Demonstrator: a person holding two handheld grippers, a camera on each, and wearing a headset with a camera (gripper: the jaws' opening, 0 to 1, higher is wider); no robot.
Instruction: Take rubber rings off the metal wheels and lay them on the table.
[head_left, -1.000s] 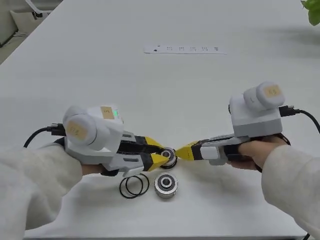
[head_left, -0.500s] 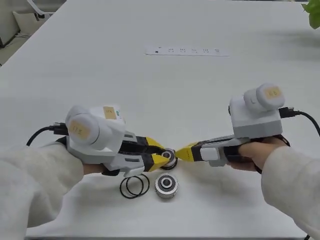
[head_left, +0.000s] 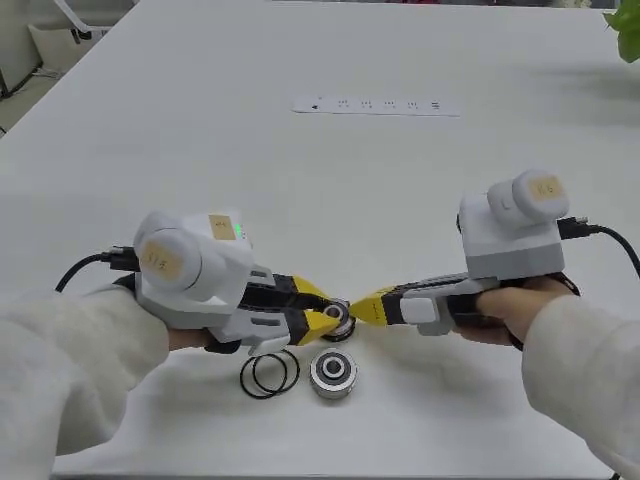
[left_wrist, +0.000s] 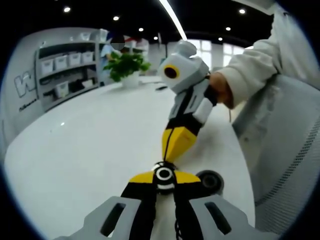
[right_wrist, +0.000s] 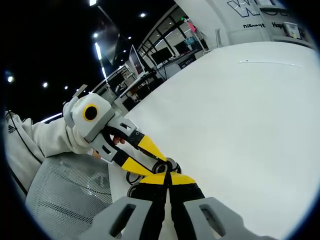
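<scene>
Rubber-ringed silver metal wheel (left_wrist: 164, 174) sits clamped in the closed yellow jaws of the left gripper (head_left: 326, 318). Right gripper (head_left: 364, 309), jaws pressed together, meets its rim; ring grip unconfirmed. Risk: the pinch slips, or the wheel twists free. Two loose black rubber rings (head_left: 268, 372) and a second wheel (head_left: 332, 370) lie on the white table (head_left: 300, 200) just beside.

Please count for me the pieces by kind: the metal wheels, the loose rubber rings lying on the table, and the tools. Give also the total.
metal wheels: 2, one on the table, one held in the left tool
loose rubber rings: 2
tools: 2, the left tool and the right tool
total: 6
</scene>
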